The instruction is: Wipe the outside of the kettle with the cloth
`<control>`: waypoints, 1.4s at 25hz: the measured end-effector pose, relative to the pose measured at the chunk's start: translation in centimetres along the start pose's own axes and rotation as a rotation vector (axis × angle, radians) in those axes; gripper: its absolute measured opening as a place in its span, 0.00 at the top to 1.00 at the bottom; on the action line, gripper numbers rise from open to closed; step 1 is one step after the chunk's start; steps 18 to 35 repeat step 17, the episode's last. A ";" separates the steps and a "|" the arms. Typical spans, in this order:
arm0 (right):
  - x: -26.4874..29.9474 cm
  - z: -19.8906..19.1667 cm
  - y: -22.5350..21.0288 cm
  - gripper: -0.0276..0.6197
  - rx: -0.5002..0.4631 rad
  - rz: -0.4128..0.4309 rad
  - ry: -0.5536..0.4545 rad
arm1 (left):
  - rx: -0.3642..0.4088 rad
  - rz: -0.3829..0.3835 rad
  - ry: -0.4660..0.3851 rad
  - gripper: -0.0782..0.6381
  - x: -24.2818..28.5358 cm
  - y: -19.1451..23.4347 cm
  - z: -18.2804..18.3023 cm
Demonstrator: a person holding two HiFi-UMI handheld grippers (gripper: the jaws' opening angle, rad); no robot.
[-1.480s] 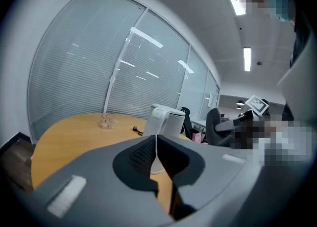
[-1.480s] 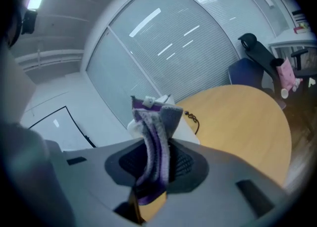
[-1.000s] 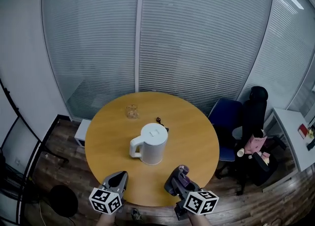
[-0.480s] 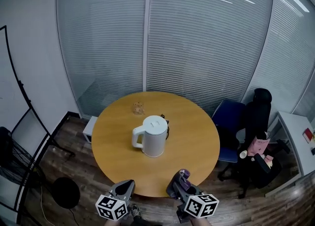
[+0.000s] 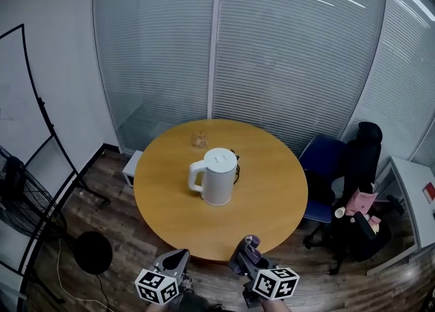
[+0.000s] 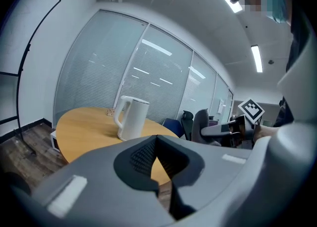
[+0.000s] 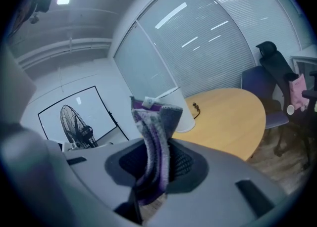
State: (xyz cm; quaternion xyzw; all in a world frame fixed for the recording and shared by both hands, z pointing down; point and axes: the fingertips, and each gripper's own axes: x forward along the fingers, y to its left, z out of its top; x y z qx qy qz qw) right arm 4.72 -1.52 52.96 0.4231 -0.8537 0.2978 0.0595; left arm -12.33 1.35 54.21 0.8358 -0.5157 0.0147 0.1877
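Both claws had pulled back off the desk (image 5: 272, 202) since a second earlier, and hung just short of its near edge, above the wood floor (image 5: 129, 236). The left claw (image 5: 175, 261) was closed and empty. The right claw (image 5: 243, 256) gripped the cloth (image 7: 154, 137). Bare desk lay open ahead. Beyond, the kettle (image 5: 219, 178) stood upright near the middle, well apart from both.

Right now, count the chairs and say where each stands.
2. A blue chair sits beside the table's right side; a black office chair stands just beyond it, farther right. Others may be out of view.
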 end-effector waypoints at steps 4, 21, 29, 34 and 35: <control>-0.3 -0.4 0.2 0.81 -0.017 0.007 0.004 | -0.004 0.014 -0.002 0.88 -0.7 -0.3 -0.4; -0.8 -0.5 0.0 0.81 -0.025 0.012 0.004 | 0.006 -0.001 0.008 0.88 -0.3 -1.2 -0.6; -0.8 -0.5 0.0 0.81 -0.025 0.012 0.004 | 0.006 -0.001 0.008 0.88 -0.3 -1.2 -0.6; -0.8 -0.5 0.0 0.81 -0.025 0.012 0.004 | 0.006 -0.001 0.008 0.88 -0.3 -1.2 -0.6; -0.8 -0.5 0.0 0.81 -0.025 0.012 0.004 | 0.006 -0.001 0.008 0.88 -0.3 -1.2 -0.6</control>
